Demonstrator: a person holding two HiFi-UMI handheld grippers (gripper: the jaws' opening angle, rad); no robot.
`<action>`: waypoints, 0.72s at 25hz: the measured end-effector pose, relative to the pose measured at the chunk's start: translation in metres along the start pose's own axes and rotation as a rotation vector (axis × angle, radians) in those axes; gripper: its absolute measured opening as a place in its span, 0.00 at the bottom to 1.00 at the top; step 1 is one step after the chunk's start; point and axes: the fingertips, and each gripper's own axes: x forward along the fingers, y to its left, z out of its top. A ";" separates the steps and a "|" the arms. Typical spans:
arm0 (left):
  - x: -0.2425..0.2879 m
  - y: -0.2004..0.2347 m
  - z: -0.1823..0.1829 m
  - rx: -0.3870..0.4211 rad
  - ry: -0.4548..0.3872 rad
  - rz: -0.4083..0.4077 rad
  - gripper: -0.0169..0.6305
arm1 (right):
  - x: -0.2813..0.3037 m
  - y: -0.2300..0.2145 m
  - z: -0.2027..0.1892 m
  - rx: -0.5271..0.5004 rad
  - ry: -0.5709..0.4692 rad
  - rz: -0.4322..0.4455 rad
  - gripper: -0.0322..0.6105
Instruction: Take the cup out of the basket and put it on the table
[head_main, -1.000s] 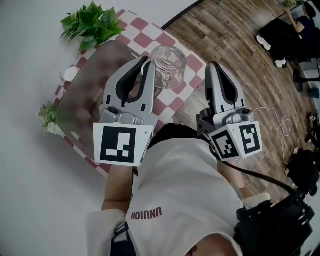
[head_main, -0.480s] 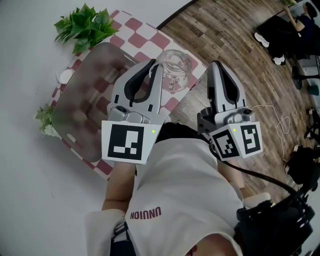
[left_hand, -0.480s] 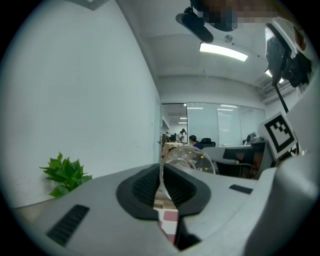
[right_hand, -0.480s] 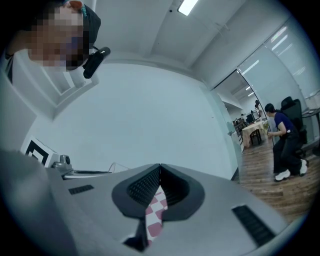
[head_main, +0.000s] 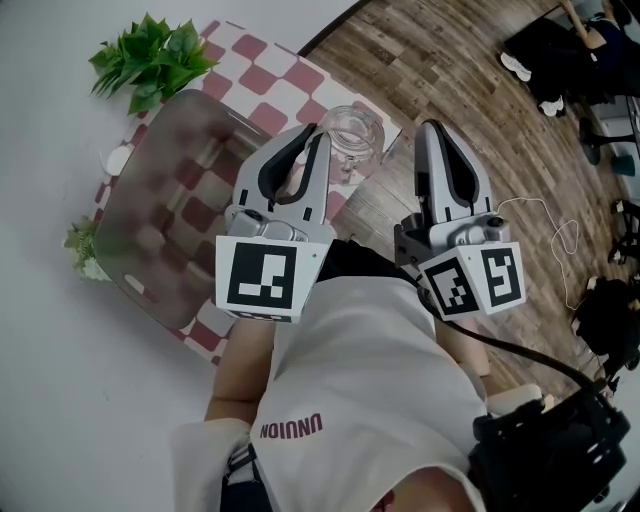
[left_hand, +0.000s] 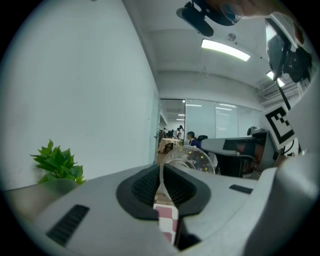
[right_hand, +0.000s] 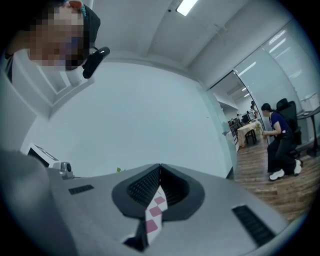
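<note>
The brown wood-plank floor (head_main: 470, 110) fills the right of the head view. At the left stands a table under a red-and-white checked cloth (head_main: 270, 70). On it lies a large smoky-grey translucent plastic basket (head_main: 130, 285), which covers most of the cloth. A person in a white shirt (head_main: 360, 400) holds both grippers out over the table's near edge.

The left gripper (head_main: 318, 135) reaches past the basket's right side. In the left gripper view, the left gripper (left_hand: 161, 167) has its jaws pressed together on the thin wall of a clear round glass cup (left_hand: 192, 159). In the head view the cup (head_main: 352, 135) sits at the gripper's tips, outside the basket and over the cloth's right corner. Whether its base touches the cloth cannot be told.

The right gripper (head_main: 428, 128) hangs beside it over the floor, apart from the cup. Its jaws (right_hand: 160, 167) are closed on nothing.

A leafy green plant (head_main: 145, 60) stands behind the basket, and a smaller sprig (head_main: 85, 245) is at its left edge.
</note>
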 end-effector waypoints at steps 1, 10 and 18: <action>0.001 -0.001 -0.004 -0.001 0.011 -0.005 0.08 | -0.001 -0.001 -0.001 0.001 0.002 -0.004 0.08; 0.009 -0.013 -0.027 -0.007 0.071 -0.013 0.08 | -0.010 -0.012 -0.001 0.012 0.003 -0.024 0.08; 0.015 -0.024 -0.040 0.043 0.099 0.013 0.08 | -0.012 -0.019 -0.003 0.024 0.012 -0.027 0.08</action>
